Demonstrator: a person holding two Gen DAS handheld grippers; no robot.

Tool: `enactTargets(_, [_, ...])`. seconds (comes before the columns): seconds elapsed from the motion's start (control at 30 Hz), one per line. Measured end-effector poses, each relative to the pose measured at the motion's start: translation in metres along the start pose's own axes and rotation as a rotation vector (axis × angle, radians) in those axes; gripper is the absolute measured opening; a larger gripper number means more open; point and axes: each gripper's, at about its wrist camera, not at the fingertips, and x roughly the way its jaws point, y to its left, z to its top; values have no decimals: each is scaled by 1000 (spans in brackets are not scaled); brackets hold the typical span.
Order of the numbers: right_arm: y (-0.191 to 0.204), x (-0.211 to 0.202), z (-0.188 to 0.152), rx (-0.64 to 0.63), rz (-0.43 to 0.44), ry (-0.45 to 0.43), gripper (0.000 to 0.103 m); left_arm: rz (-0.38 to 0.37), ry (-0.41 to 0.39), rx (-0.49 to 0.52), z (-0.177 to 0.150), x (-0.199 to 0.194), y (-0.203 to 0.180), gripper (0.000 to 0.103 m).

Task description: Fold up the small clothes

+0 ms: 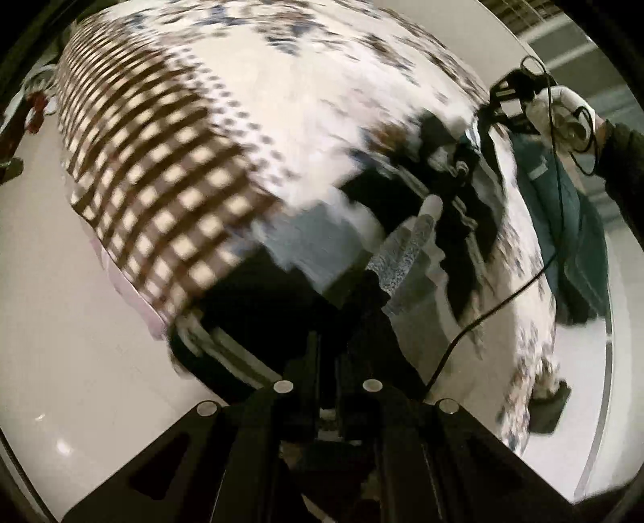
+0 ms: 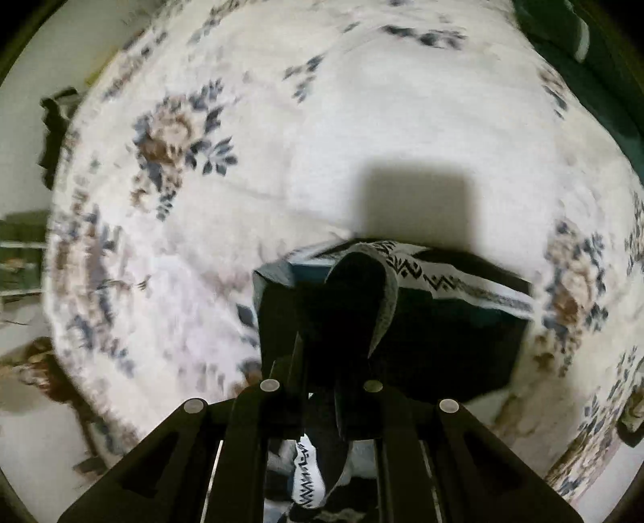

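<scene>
A small dark garment with a white zigzag-patterned band (image 2: 455, 297) hangs over the floral bedspread (image 2: 322, 132). My right gripper (image 2: 350, 281) is shut on a grey-lined fold of it, and more of the fabric trails under the gripper body. In the left wrist view the same dark-and-white garment (image 1: 402, 209) stretches between the two grippers. My left gripper (image 1: 402, 257) is shut on its near edge, one speckled finger (image 1: 406, 249) showing. The right gripper (image 1: 519, 96) shows far right, held by a white-gloved hand (image 1: 571, 108). Both views are motion-blurred.
A brown-and-cream checked cloth (image 1: 153, 181) lies on the bed's left part. A teal garment (image 1: 563, 225) lies at the bed's right edge, also in the right wrist view (image 2: 571, 36). White floor (image 1: 60, 322) surrounds the bed. A black cable (image 1: 503, 297) crosses the bedspread.
</scene>
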Motion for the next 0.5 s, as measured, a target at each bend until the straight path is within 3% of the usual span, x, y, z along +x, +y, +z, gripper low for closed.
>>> enactTargets(0.1, [22, 30, 7, -1, -65, -11, 10, 9, 7, -22, 14, 18, 29, 3])
enactTargets(0.17, [26, 46, 10, 11, -59, 2, 10, 8, 34, -62, 20, 30, 49, 4])
enactTargets(0.27, [19, 57, 10, 27, 48, 49, 19, 19, 93, -112, 22, 38, 71, 9])
enactTargets(0.3, [14, 56, 6, 31, 112, 71, 26, 17, 103, -136, 21, 36, 79, 10])
enactTargets(0.33, [9, 51, -2, 29, 171, 84, 38, 21, 104, -155, 19, 31, 86, 16])
enactTargets(0.4, [-4, 37, -25, 8, 226, 79, 53, 53, 113, -193, 14, 20, 100, 43])
enactTargets(0.5, [-21, 19, -84, -86, 255, 100, 54, -42, 89, -257, 5, 0, 112, 57])
